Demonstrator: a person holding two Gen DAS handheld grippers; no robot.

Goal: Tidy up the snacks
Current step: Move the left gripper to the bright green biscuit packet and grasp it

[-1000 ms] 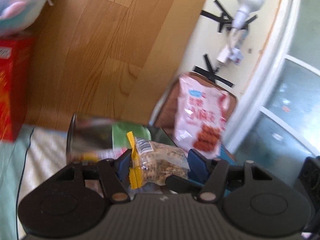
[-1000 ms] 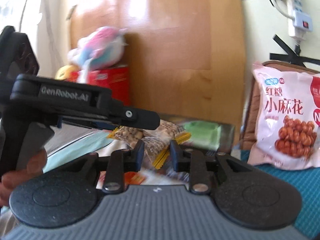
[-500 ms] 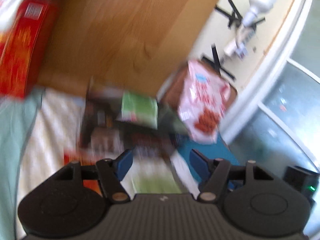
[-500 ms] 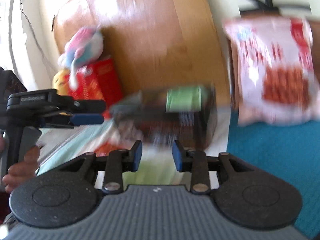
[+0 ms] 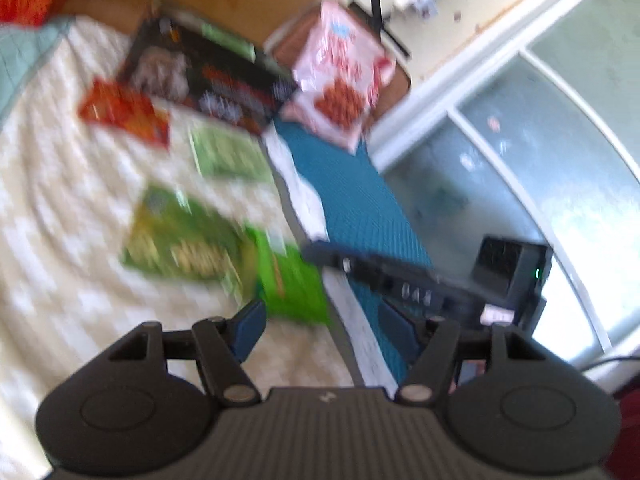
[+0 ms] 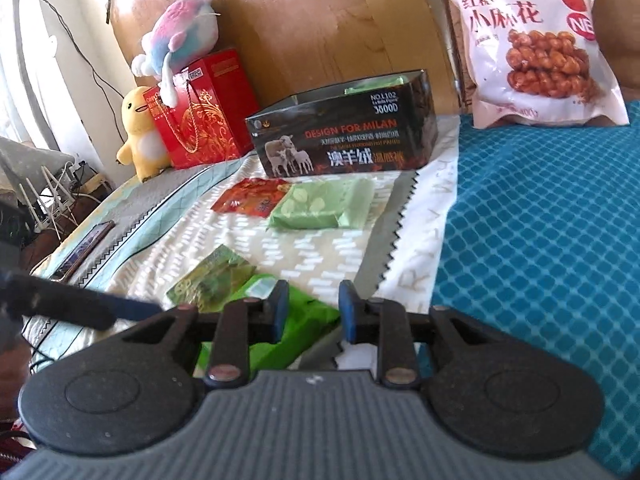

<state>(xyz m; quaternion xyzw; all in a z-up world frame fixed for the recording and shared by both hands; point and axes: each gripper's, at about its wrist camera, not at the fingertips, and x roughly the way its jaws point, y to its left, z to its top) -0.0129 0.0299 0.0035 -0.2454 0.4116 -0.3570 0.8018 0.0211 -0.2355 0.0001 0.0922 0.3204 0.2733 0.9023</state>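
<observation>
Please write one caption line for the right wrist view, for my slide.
Right gripper, jaws closing and empty, above bright green packet; black box behind.

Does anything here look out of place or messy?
Yes. Several snack packets, the red packet, the pale green pack and the bright green packet, lie scattered on the bedspread outside the black box, which holds only something green.

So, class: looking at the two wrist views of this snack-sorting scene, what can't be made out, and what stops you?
- Black box, right wrist view: contents hidden by its front wall; only a green edge shows above the rim.
- Bright green packet, right wrist view: mostly covered by the right gripper, whose jaws are closing with nothing pressed between them.
- Green snack bags, left wrist view: print lost to motion blur.
- Phone, right wrist view: screen too small to read.
</observation>
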